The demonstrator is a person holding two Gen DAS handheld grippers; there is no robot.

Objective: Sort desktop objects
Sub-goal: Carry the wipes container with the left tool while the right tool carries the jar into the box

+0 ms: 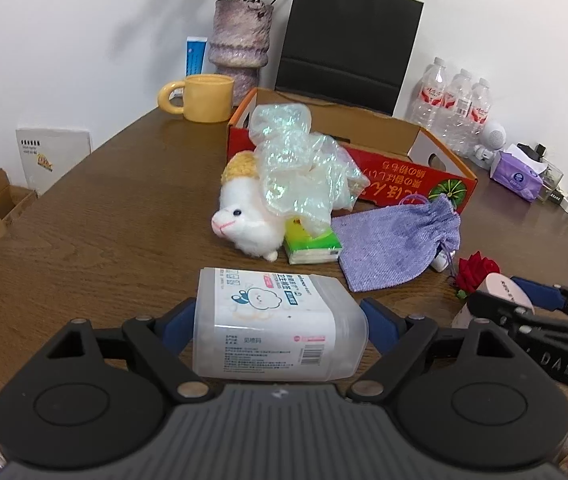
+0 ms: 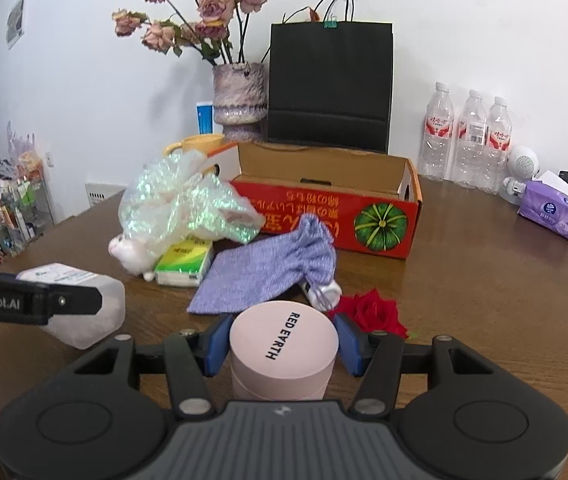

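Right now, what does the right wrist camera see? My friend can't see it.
The right gripper brackets a round pink jar on a brown table. Behind lie a red rose, a purple pouch and an open red box.

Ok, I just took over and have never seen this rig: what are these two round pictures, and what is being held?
No robot arm here: a person carries two handheld grippers, each with a fisheye camera looking along its fingers. The left view shows the left gripper around a clear plastic tub. The right view shows the right gripper around a pink round jar. Whether either grips firmly, I cannot tell. On the wooden table ahead lie a plush toy, a purple pouch, a tissue pack, a red rose and an open red box.
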